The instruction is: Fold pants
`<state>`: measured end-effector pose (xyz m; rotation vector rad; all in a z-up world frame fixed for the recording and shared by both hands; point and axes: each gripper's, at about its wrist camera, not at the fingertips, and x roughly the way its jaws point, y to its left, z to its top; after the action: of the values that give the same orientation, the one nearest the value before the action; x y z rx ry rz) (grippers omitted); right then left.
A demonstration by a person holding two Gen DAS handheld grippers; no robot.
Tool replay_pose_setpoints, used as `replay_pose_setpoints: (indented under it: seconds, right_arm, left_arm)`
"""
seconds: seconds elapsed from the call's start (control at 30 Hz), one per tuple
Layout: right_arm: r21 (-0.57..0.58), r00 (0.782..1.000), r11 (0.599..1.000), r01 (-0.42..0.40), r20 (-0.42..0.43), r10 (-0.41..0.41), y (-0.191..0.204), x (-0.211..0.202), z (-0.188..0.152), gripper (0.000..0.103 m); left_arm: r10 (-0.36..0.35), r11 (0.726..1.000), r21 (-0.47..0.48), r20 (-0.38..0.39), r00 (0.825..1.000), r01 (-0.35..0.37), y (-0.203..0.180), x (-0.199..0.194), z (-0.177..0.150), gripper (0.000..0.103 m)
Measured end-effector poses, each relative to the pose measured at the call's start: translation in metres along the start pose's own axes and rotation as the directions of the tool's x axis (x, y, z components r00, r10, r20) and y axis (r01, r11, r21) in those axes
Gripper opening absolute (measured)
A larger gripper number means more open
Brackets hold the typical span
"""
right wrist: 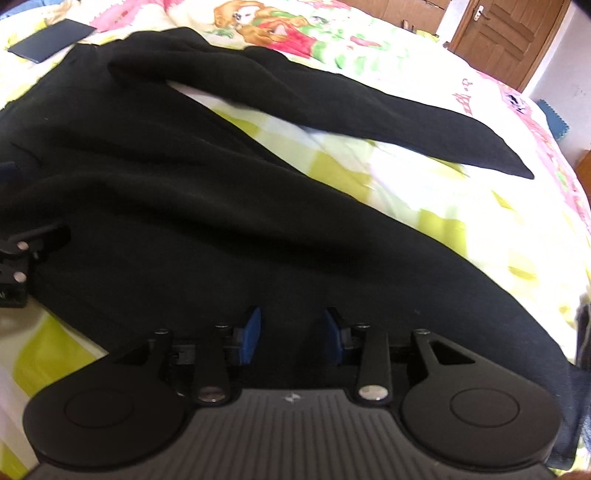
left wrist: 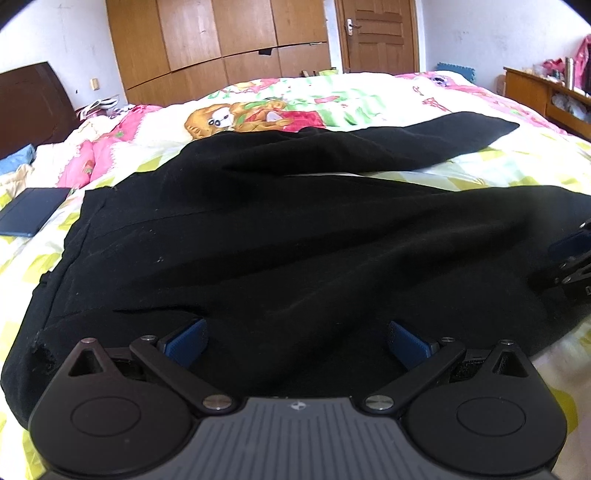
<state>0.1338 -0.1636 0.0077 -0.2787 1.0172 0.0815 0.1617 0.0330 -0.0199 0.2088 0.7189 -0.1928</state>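
Black pants (left wrist: pixel 280 236) lie spread on a bed with a colourful cartoon quilt (left wrist: pixel 332 99). The waist is at the left, and the two legs split towards the right, with quilt showing between them. My left gripper (left wrist: pixel 297 341) is open, its blue pads wide apart over the near edge of the pants near the waist. My right gripper (right wrist: pixel 291 334) is open with a narrower gap, its blue pads over the near leg of the pants (right wrist: pixel 229 206). Each gripper shows at the edge of the other's view: the right in the left wrist view (left wrist: pixel 576 266), the left in the right wrist view (right wrist: pixel 18 258).
A dark flat notebook-like item (left wrist: pixel 31 210) lies on the quilt left of the waist, also in the right wrist view (right wrist: pixel 51 38). A dark headboard (left wrist: pixel 33 103) stands at the left. Wooden wardrobes (left wrist: pixel 221 40) and a door (left wrist: pixel 378 33) stand behind the bed. A wooden shelf (left wrist: pixel 543 92) stands at the right.
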Motion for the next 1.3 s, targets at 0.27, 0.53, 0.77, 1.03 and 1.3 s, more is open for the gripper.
replay_pose_setpoints:
  seconds: [0.27,0.53,0.77,1.03,1.3]
  right_arm:
    - [-0.023,0.994,0.996,-0.084,0.068,0.085,-0.021,-0.005,0.041,0.037]
    - [-0.133,0.978,0.980,-0.150,0.123,0.166,0.003,0.064,0.167,0.039]
    - [-0.131,0.972,0.974,-0.182,0.123,0.199,0.019,0.095,0.233,0.040]
    - [-0.130,0.967,0.970,-0.207,0.127,0.223,0.008,0.089,0.251,0.041]
    - [-0.181,0.953,0.950,-0.255,0.120,0.278,0.028,0.105,0.257,0.043]
  left_arm:
    - [0.025,0.999,0.031,0.053,0.998,-0.027,0.027,-0.007,0.024,0.103]
    - [0.249,0.969,-0.016,0.043,0.968,-0.248,0.152,0.028,0.071,0.103]
    - [0.252,0.959,-0.140,0.008,0.968,-0.248,0.236,0.062,0.108,0.103]
    - [0.192,0.973,-0.104,-0.113,0.975,-0.204,0.259,0.124,0.130,0.099]
    - [0.171,0.976,-0.103,-0.194,0.966,-0.194,0.271,0.173,0.130,0.100]
